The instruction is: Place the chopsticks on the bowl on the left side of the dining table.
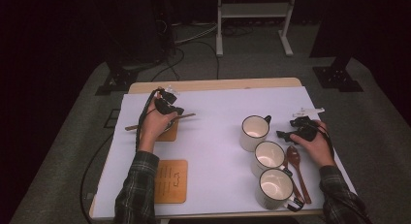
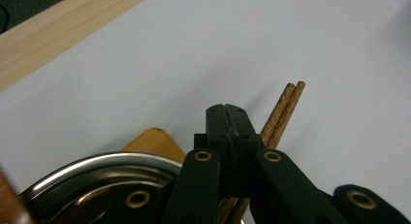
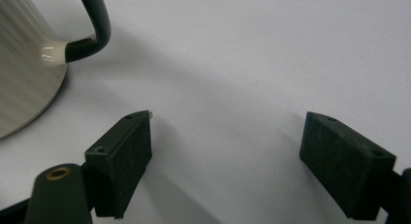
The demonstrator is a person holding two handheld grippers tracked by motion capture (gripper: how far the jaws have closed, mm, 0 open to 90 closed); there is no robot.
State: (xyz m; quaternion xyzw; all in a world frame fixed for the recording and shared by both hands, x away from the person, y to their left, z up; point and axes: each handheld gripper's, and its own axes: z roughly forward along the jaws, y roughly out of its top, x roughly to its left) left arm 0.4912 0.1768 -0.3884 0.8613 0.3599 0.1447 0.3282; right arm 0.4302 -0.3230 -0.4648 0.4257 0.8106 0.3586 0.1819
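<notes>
While the left gripper (image 2: 227, 118) hung over the metal bowl (image 2: 97, 178) and wooden coaster (image 1: 169, 132) near the table's (image 1: 213, 112) left edge, its fingers were clamped on a pair of chopsticks (image 2: 283, 110). Near the right edge, the right gripper (image 3: 228, 161) sat with fingers wide apart, just beside the farthest of three cups (image 1: 254, 132). Two wooden spoons (image 1: 296, 173) lay beside them.

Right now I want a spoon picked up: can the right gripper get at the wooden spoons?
Probably yes: the right gripper is open and holds nothing, and the wooden spoons lie uncovered just beside it, right of the mugs.
</notes>
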